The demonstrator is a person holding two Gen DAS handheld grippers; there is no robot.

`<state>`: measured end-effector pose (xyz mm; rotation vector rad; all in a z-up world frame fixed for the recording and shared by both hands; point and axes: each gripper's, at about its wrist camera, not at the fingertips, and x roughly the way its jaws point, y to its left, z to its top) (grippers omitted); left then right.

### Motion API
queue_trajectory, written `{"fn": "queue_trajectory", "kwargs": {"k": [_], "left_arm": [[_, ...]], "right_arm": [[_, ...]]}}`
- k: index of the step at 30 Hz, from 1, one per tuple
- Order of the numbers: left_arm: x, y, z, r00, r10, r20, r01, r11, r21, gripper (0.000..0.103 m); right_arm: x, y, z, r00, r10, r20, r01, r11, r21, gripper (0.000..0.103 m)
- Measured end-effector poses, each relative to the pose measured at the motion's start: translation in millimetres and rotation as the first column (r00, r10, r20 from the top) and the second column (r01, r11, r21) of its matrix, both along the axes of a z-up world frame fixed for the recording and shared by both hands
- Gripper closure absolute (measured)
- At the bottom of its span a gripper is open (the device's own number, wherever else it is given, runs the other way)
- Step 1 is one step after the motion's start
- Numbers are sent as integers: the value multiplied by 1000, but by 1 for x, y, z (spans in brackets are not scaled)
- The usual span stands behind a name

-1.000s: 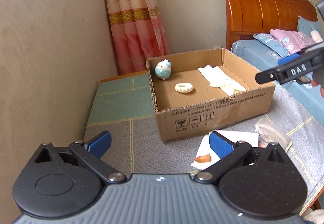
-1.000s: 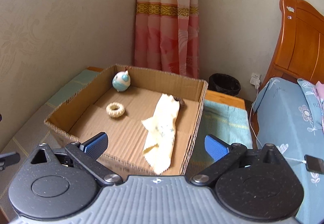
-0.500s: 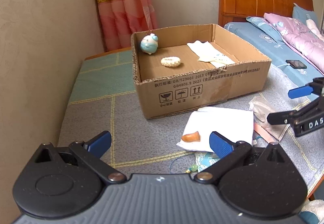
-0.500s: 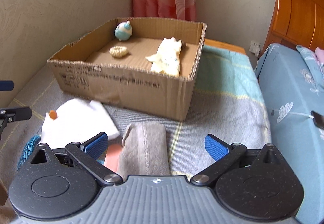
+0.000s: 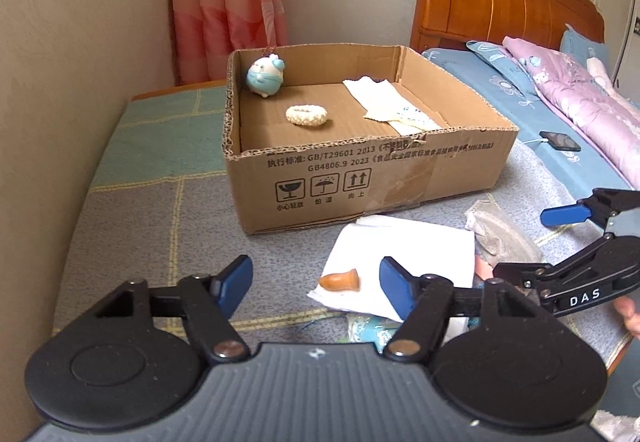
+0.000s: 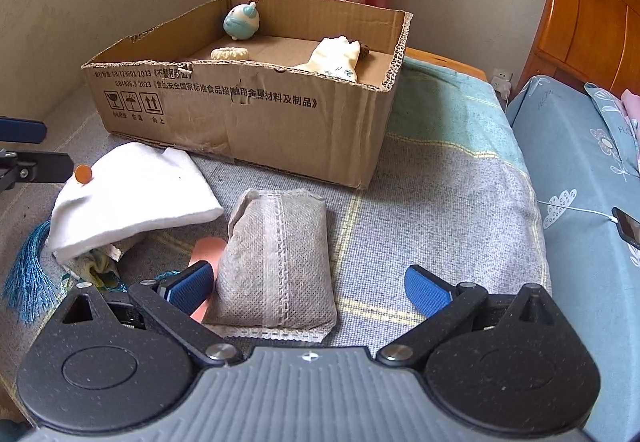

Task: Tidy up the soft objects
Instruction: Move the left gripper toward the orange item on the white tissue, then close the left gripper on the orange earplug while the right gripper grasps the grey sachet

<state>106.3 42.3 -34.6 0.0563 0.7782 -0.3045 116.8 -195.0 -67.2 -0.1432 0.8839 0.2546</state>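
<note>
Left claw (image 5: 314, 280) closing, empty, above orange piece (image 5: 340, 281); right claw (image 6: 308, 288) spread wide astride grey pouch (image 6: 276, 262).

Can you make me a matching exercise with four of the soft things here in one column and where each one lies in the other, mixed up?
Things:
1. round blue and white plush toy
2. grey fabric pouch
3. small orange piece
4. cream ring

Places:
A. on the folded white cloth
B. on the blanket in front of the cardboard box, outside it
C. in the box's far corner by the curtain
D. in the middle of the box floor

Pairs: 1-C, 2-B, 3-A, 4-D
</note>
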Motion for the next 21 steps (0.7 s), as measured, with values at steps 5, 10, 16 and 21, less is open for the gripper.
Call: {"fn": "queue_trajectory", "kwargs": {"k": [5, 10, 16, 21], "left_arm": [[7, 1, -8, 999, -9, -44, 7, 999, -49, 54], [9, 0, -13, 998, -20, -63, 14, 996, -84, 61], [12, 1, -18, 996, -31, -81, 22, 993, -112, 69], [13, 5, -21, 995, -32, -98, 18, 990, -143, 80]], "right_arm": [[2, 1, -2, 1000, 4, -5, -4, 1000, 0, 0], [3, 2, -1, 1000, 11, -4, -11, 1000, -4, 0], [3, 3, -1, 1000, 11, -4, -11, 1000, -4, 0], [3, 3, -1, 1000, 11, -4, -11, 1000, -5, 0]]}}
